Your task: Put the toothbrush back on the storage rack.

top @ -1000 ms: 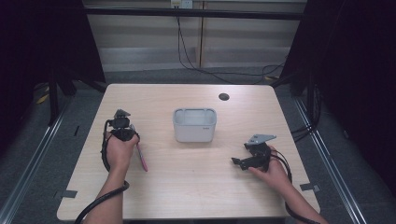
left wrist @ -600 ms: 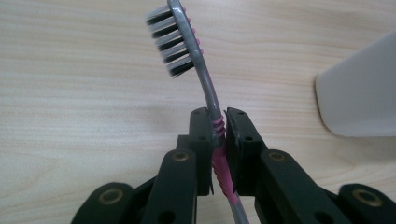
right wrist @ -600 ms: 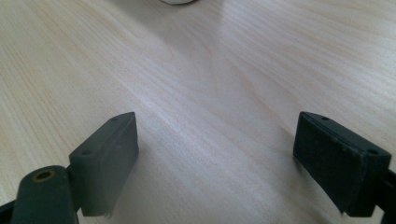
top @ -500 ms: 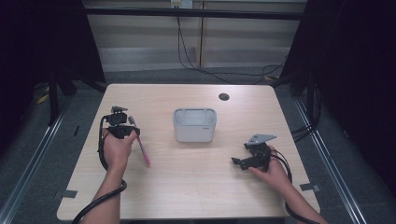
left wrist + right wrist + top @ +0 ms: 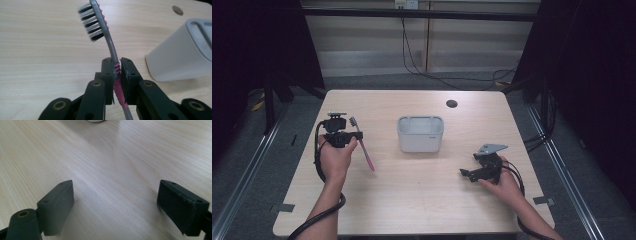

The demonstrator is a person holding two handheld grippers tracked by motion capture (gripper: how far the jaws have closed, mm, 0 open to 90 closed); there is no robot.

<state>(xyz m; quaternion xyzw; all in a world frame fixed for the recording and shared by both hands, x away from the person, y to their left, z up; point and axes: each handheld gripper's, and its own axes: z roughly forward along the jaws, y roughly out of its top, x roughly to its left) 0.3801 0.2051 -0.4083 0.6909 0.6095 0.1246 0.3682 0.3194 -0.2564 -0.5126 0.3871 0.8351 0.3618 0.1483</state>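
a: your left claw (image 5: 117, 75) is clamped on the toothbrush (image 5: 100, 23), lifted above the table (image 5: 412, 200).
b: right claw (image 5: 115, 205) stands apart, empty. next you probably carry it into the white holder (image 5: 420, 134).

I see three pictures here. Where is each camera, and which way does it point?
High view: fixed above the near table edge, looking forward and down; both forearms, left gripper and right gripper.
Left gripper view: rides the left gripper, looking along jaws clamping the toothbrush; white holder beyond.
Right gripper view: rides the right gripper, low over the table; jaws wide apart.
Shared: toothbrush and holder also appear from above.
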